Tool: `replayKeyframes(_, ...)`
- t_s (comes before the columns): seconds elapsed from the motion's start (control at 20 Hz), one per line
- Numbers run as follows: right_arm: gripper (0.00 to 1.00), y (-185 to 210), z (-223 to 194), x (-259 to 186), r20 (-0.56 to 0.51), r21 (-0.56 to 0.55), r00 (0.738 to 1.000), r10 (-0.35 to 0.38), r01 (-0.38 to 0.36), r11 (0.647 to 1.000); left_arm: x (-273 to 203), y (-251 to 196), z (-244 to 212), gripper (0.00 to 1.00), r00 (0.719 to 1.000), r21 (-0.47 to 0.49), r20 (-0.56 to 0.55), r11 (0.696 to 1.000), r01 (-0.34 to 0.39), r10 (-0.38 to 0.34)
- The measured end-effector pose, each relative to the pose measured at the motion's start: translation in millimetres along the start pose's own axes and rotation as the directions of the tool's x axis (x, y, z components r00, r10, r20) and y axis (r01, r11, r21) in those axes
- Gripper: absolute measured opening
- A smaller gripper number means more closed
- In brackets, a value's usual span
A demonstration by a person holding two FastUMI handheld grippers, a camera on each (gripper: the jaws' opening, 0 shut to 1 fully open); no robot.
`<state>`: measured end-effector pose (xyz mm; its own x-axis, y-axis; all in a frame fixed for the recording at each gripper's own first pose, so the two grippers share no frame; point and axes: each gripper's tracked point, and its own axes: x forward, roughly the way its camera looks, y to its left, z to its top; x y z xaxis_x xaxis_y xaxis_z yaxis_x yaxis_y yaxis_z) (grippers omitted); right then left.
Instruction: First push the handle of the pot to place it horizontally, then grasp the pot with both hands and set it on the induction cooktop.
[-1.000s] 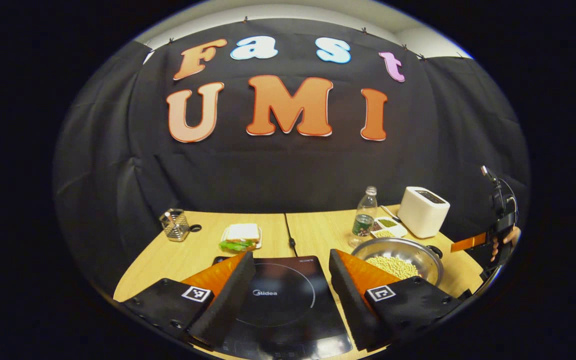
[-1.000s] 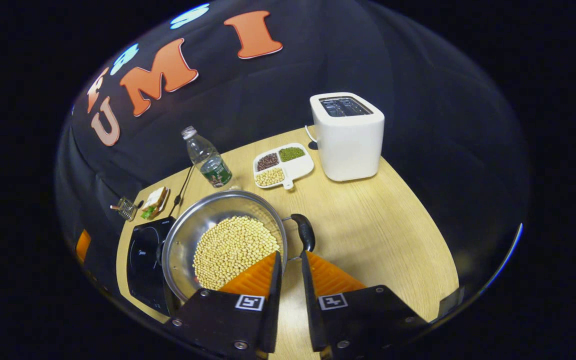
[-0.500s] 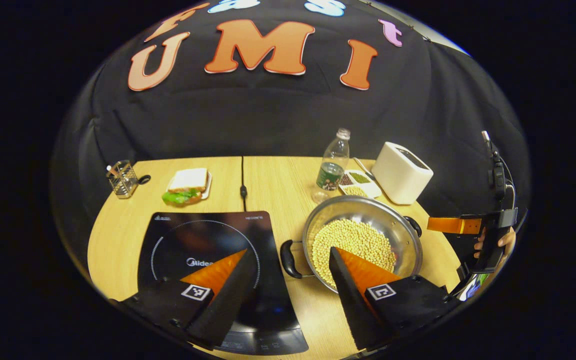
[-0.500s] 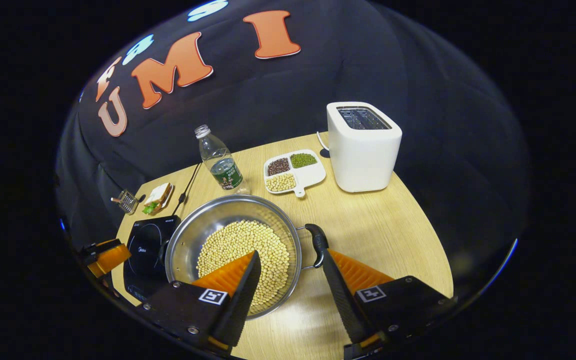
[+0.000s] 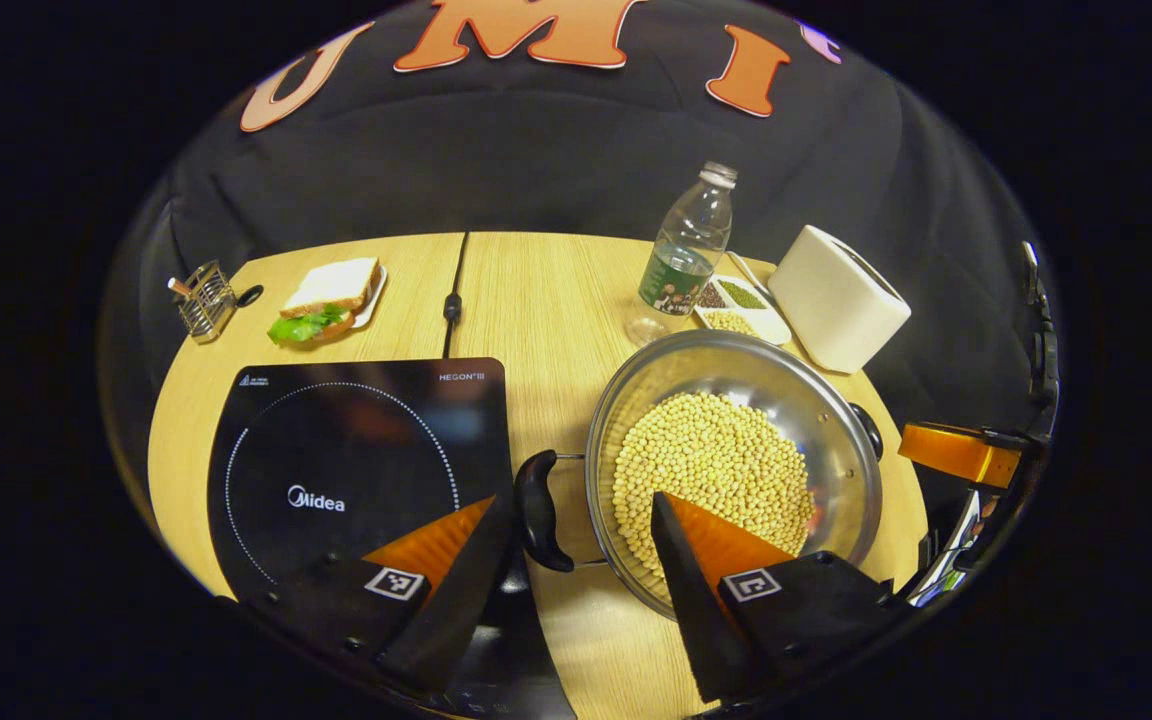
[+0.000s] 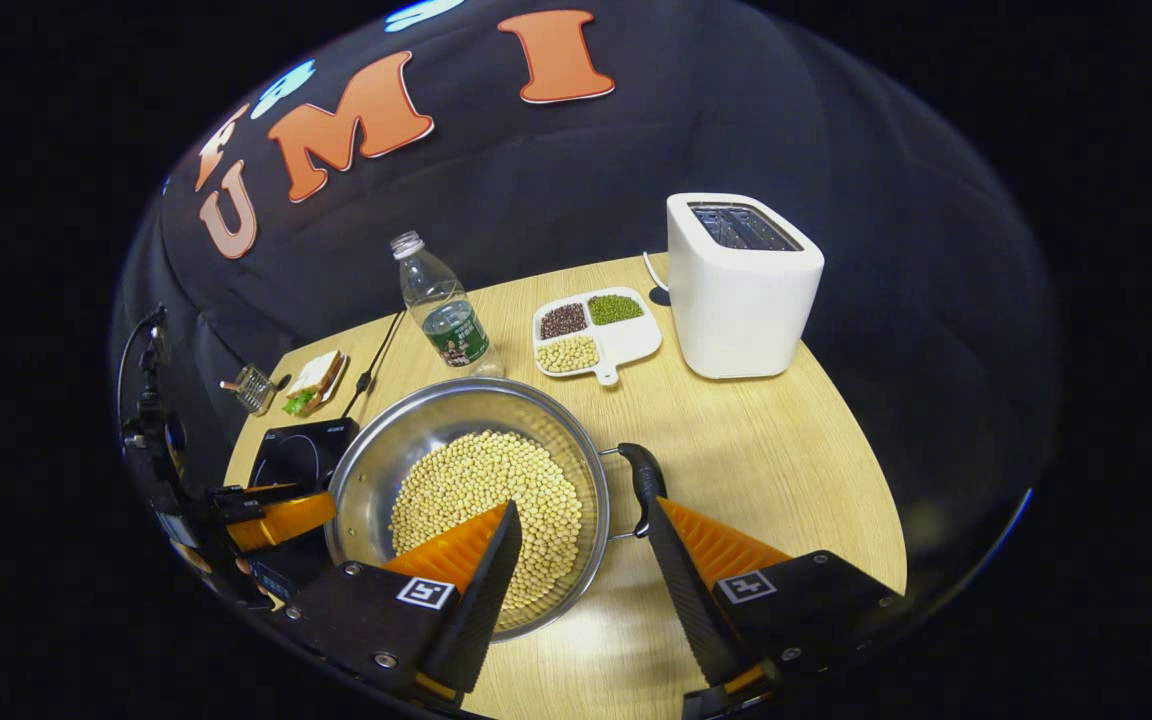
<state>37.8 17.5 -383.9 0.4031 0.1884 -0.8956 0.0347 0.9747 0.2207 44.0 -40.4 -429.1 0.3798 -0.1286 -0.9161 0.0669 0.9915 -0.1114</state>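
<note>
Stainless steel pot [image 5: 736,460] sits on the wooden table [image 5: 556,300], lower centre-right of the left gripper view, loaded with pale beans [image 5: 716,470]. The black induction cooktop [image 5: 356,460] lies just beside it, lower left of that frame; the pot is not yet on it.

Left gripper [image 5: 576,560]: fingers spread wide. The pot's near black handle [image 5: 536,510] stands between them at bottom centre, one finger over the cooktop's corner, the other over the pot's rim. No contact visible on either side. Judged reason: the gripper is straddling the handle so a closing motion would pinch it.

Right gripper [image 6: 581,560]: fingers also spread. The opposite handle [image 6: 644,488] shows at lower centre of the right gripper view, just at the tip of the finger on the frame's right; the other finger overhangs the beans. Touching or merely overlapping cannot be told. The left gripper appears at this frame's lower left, beside the pot's far rim.

The two handles lie roughly along one line across the pot, one facing each gripper; judged, the handle-levelling step looks done and the two-sided grasp is being set up.

Risk, judged: a bean-laden pot will be heavy, and uneven lifting could tip it and spill the beans.

Background, upper half of the frames: bottle [image 6: 441,315], divided dish [image 6: 591,335], toaster [image 6: 741,285], sandwich [image 5: 326,300], all apart from the pot's short path.
</note>
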Motion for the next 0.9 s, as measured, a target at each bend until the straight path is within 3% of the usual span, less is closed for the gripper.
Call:
replayKeyframes(0.3, 0.81, -10.1, -6.5, 12.5, -0.015, -0.039, 0.999, -0.034, 0.033, 0.999, 16.9, -6.0, -0.5, 0.93, 1.000, -0.039, 0.013, 0.999, -0.011, 0.011)
replayKeyframes(0.55, 0.81, -34.0, -12.2, 29.0, -0.023, -0.043, 0.990, -0.142, 0.140, 0.989, 38.0, -12.3, -3.1, 0.93, 0.999, -0.003, 0.013, 0.999, -0.035, 0.035)
replayKeyframes(0.9, 0.80, -47.5, -30.9, 53.9, -0.075, -0.060, 0.975, -0.208, 0.204, 0.977, 67.6, -19.9, 4.0, 0.88, 0.997, 0.033, 0.050, 0.997, -0.064, 0.062)
